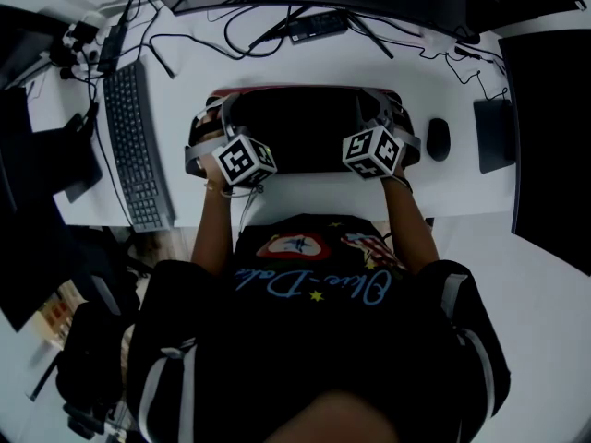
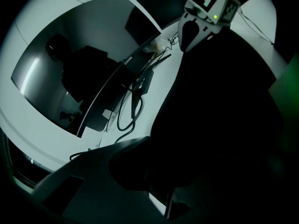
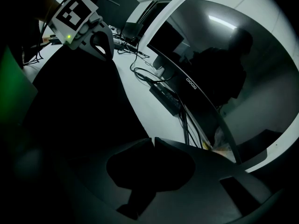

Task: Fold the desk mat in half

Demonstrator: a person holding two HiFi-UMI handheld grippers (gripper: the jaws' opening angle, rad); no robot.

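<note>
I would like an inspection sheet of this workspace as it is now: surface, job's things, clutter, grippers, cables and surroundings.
Surface: white desk, bare strip in front of the mat.
Job's things: black desk mat, seems doubled over, red edge along its far side.
Clutter: keyboard at left; mouse and dark flat object at right.
Grippers: left gripper and right gripper both shut, apparently pinching the mat's near corners.
Cables: black cables tangled behind the mat.
Surroundings: curved monitor behind the desk.

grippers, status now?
left gripper: closed, pinching the desk mat at its edge.
right gripper: closed, pinching the desk mat too.
</note>
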